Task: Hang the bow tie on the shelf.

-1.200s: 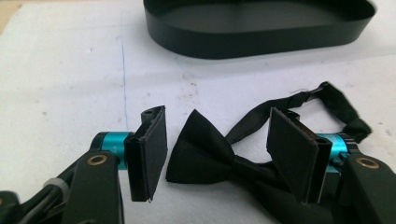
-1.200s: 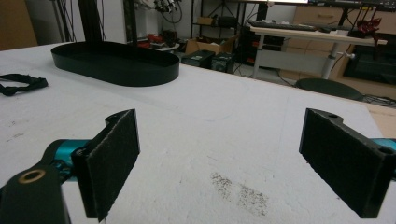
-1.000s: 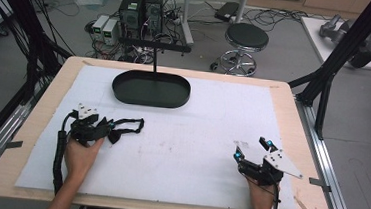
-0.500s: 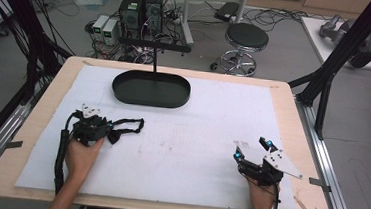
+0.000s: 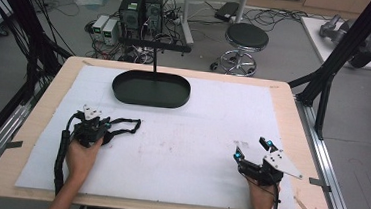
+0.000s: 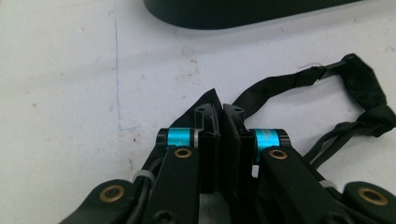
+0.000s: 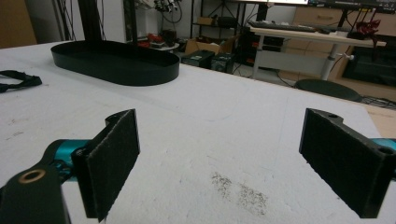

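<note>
A black strap lies on the white mat at the left, looped at its far end. My left gripper rests on the mat with its jaws pressed together on the near end of the strap, and a small black corner of the strap pokes out above the pads. My right gripper stands at the front right of the mat, jaws wide apart, with nothing between the pads. A black oval tray sits at the back centre, and I see nothing inside it.
The tray has a thin black post with a crossbar rising behind it. Beyond the wooden table edge stand a stool, computer boxes and black frame legs. Faint smudges mark the mat.
My left gripper has edged slightly to the right at the strap. The right gripper has stayed where it was, open.
</note>
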Tool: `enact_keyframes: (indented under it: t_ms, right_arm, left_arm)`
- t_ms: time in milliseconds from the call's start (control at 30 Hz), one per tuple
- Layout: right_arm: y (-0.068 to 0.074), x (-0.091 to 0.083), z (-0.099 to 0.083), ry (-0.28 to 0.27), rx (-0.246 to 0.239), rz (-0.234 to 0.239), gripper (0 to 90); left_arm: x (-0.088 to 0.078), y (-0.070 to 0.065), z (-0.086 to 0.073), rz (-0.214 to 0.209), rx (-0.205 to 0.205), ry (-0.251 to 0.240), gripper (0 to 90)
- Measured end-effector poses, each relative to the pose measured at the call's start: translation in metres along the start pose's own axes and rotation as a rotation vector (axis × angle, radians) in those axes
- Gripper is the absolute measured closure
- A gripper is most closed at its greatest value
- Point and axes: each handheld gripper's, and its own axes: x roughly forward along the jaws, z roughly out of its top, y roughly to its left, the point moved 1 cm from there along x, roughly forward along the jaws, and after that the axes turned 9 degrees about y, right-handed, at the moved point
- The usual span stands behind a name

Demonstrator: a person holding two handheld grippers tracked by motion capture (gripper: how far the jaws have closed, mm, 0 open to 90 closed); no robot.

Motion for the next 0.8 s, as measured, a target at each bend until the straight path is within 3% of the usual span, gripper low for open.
enact_keyframes:
  t_ms: [200, 367, 400, 467, 800]
  right_arm:
    - [0.000, 0.000, 0.000, 0.002, -0.001, 0.001, 11.5]
    - [0.000, 0.000, 0.000, 0.002, -0.001, 0.001, 11.5]
    - [0.000, 0.000, 0.000, 0.002, -0.001, 0.001, 11.5]
    - [0.000, 0.000, 0.000, 0.002, 0.000, 0.001, 11.5]
    - [0.001, 0.000, 0.000, 0.003, 0.000, 0.000, 11.5]
  left_arm:
    - [-0.017, -0.001, 0.005, -0.023, 0.028, -0.131, 84.4]
    - [-0.026, 0.000, 0.012, -0.039, 0.050, -0.194, 84.4]
    - [-0.031, 0.002, 0.017, -0.045, 0.054, -0.240, 84.4]
    - [-0.034, 0.003, 0.023, -0.060, 0.057, -0.277, 84.4]
    - [-0.034, 0.008, 0.044, -0.123, 0.089, -0.352, 84.4]
